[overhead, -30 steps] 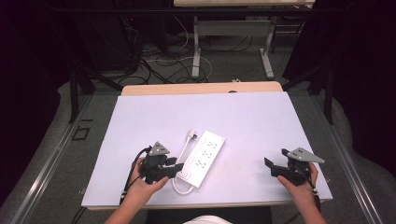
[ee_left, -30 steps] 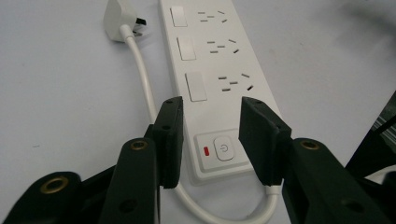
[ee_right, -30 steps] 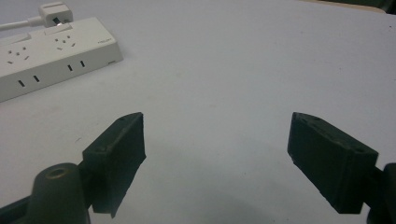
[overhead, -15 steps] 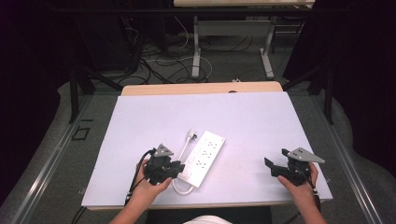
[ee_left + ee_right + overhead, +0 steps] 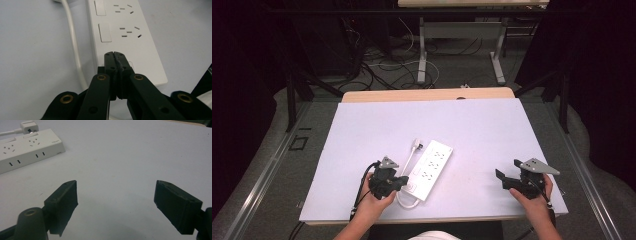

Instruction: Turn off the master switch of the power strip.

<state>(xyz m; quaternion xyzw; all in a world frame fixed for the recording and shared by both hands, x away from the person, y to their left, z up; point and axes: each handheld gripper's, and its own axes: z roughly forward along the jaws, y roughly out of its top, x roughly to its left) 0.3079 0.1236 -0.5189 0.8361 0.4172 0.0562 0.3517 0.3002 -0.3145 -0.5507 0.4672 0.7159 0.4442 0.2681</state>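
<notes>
A white power strip (image 5: 430,168) lies flat on the white table (image 5: 492,125), slightly left of centre in the lower half of the high view, its long axis running from lower left to upper right. Its white cord (image 5: 408,165) leaves the near end, loops along the strip's left side and ends in a plug (image 5: 417,145) resting just beside the far end. In the left gripper view the strip's rocker switches (image 5: 104,32) and socket openings occupy the upper centre of the frame. The left gripper (image 5: 115,55) has just been closing; its jaws now meet tip to tip with nothing between them, the tips poised over the near end of the strip, and whether they touch it cannot be told. The right gripper (image 5: 115,202) sits well apart at the lower right of the high view, its jaws spread wide over bare table.
</notes>
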